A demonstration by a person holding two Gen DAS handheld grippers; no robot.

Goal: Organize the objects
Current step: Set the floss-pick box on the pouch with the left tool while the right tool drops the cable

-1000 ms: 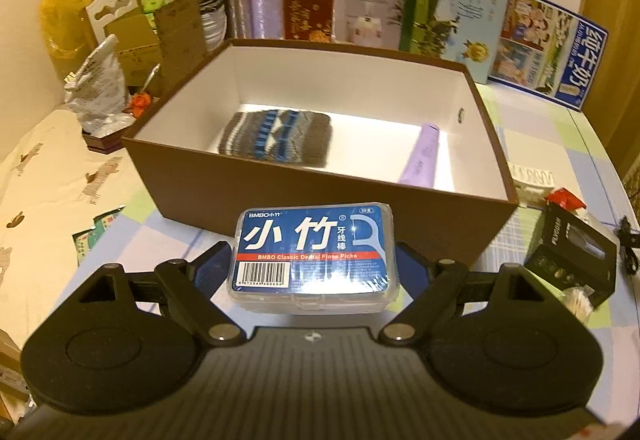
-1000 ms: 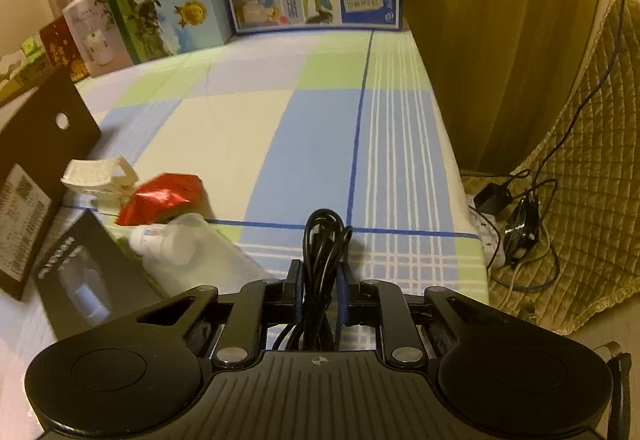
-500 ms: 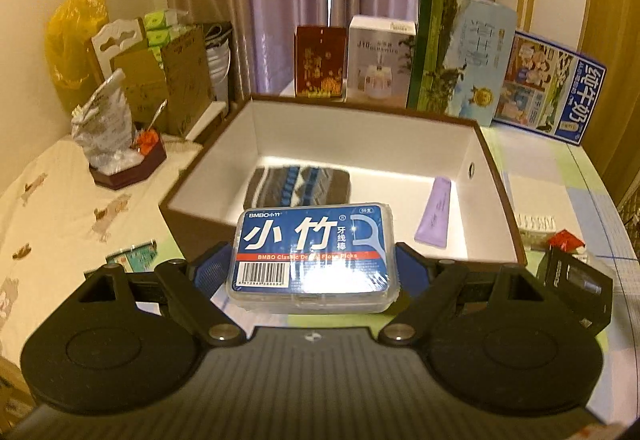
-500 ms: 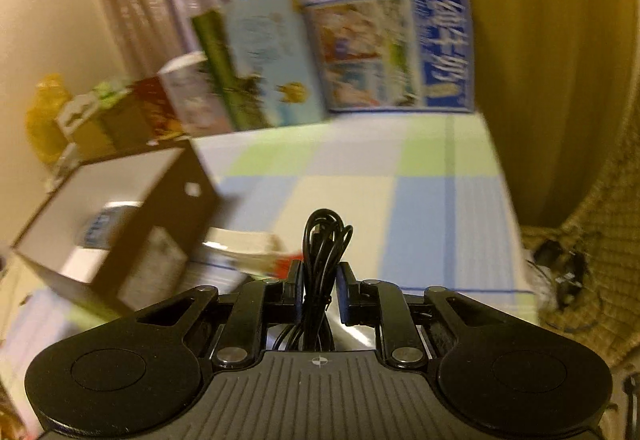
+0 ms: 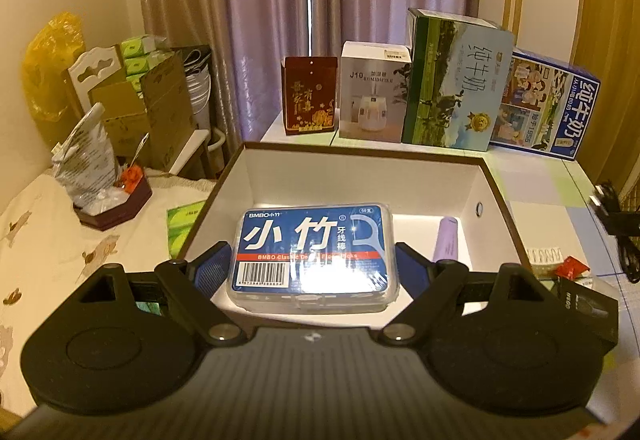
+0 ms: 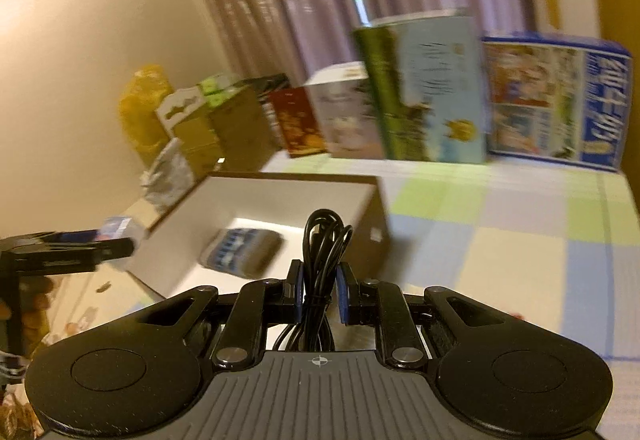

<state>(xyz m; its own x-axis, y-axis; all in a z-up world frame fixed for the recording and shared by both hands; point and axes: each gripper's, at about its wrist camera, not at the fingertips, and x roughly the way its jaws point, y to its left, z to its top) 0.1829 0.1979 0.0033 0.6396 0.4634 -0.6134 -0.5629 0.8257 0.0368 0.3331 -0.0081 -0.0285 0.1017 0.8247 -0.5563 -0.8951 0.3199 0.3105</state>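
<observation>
Nearest the person, both tools were loaded. The left gripper (image 5: 314, 260) was clamped on the long sides of a floss-pick box (image 5: 314, 250), label up and level — likely so it can be set down flat. It hung above the near edge of the open brown storage box (image 5: 496, 175), over the white interior.

The right gripper (image 6: 318, 290) pinched a coiled black cable (image 6: 322, 240) at the waist of the bundle, loops standing upright above the jaws; gripping there seems meant to keep the coil from unravelling. It was aimed at the same storage box, which lay at about 11 o'clock from it, with the left tool visible at 9 o'clock. This view was motion-blurred.

Inside the box: a folded striped cloth (image 6: 240, 254) and, at 1 o'clock from the floss box, a lilac tube (image 5: 446, 238) along the right wall. Judged: both items are bound for the box.

Outside it at 3 o'clock on the checked tablecloth (image 5: 536, 183) — a white comb-like piece, a red wrapper, a black carton.

Farthest, at 12 o'clock: a row of upright cartons (image 5: 452, 79) before the curtain.
</observation>
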